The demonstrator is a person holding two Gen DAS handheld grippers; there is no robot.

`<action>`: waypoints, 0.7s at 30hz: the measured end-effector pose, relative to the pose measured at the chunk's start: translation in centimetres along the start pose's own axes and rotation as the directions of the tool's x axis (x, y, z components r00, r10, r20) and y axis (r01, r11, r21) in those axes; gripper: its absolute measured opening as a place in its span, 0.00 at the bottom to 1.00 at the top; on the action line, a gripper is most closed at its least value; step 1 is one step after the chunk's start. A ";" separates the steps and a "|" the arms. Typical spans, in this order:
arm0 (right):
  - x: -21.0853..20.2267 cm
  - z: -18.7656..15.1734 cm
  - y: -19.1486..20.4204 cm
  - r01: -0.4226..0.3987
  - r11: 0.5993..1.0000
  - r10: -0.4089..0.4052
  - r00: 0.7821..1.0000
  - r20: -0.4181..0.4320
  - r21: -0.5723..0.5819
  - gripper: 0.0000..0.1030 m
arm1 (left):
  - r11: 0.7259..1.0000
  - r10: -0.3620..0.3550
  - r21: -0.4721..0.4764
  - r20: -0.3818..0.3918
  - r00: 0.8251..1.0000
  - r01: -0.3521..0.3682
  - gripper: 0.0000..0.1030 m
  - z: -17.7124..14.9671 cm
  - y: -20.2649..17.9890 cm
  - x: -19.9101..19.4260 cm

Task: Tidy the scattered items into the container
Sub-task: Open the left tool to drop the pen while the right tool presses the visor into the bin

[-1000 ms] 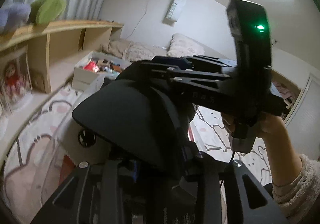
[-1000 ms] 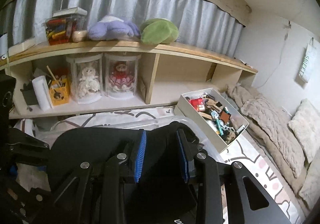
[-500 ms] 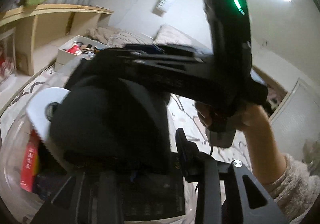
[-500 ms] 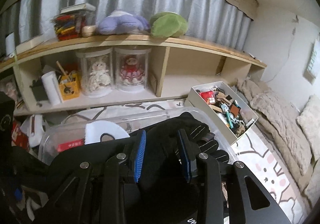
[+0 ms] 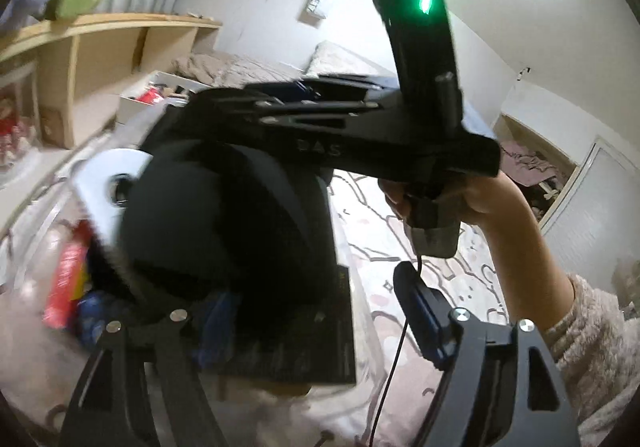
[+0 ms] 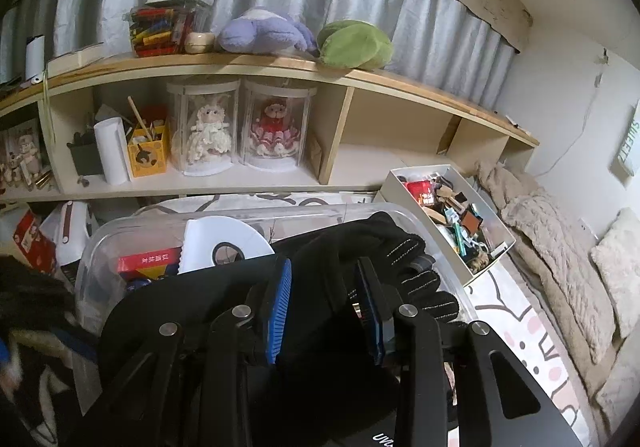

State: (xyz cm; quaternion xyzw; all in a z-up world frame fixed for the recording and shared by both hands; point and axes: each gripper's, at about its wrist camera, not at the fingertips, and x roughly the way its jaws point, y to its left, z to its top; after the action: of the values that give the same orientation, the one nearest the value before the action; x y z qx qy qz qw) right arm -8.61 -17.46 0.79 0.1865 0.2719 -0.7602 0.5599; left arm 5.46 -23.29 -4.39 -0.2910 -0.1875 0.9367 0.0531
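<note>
Left gripper [image 5: 320, 331] swung across since a second ago: the clear container [image 6: 120, 231] with the white tape roll [image 5: 105, 175] and red box [image 5: 64, 279] now shows at its left, where only rug showed before. Its jaws are opening; the right finger stands clear of the black cap [image 5: 208, 215], which sits against the left finger, pads not pressing from both sides. Left view is motion-blurred.

Right gripper [image 6: 325, 311] barely shifted. Blue pads [image 6: 280, 299] are clamped on a black glove [image 6: 384, 259], glove fingers draped over the container's near-right rim, cap brim just left of the pads. A person's hand [image 5: 452, 195] grips its handle, fuzzy sleeve [image 5: 592, 331] at right.

Container sits on the patterned rug [image 6: 516, 319] in front of the wooden shelf [image 6: 240, 67]. White box [image 6: 492, 223] of small clutter lies right of it, well apart from both grippers.
</note>
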 end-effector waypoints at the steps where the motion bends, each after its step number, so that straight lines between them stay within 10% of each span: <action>1: 0.0 -0.1 0.0 -0.004 1.000 0.004 1.000 0.002 0.003 0.34 | 1.000 0.012 -0.006 0.005 1.000 -0.012 0.74 0.0 0.4 -0.7; 11: -1.0 -1.0 1.2 -0.057 0.997 0.056 0.998 -0.008 -0.062 0.34 | 0.991 0.118 -0.076 0.126 0.985 -0.109 0.80 2.5 4.5 -3.3; 21: -2.2 -2.4 1.5 -0.089 0.993 0.091 0.996 0.025 -0.071 0.34 | 0.996 0.087 -0.008 0.032 0.996 -0.087 0.80 1.8 3.0 1.9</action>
State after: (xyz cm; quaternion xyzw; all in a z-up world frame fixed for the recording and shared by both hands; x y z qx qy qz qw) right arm -6.54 -14.65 -0.03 0.1684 0.2816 -0.7267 0.6036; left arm 2.94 -26.26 -5.18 -0.2837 -0.1787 0.9421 0.0081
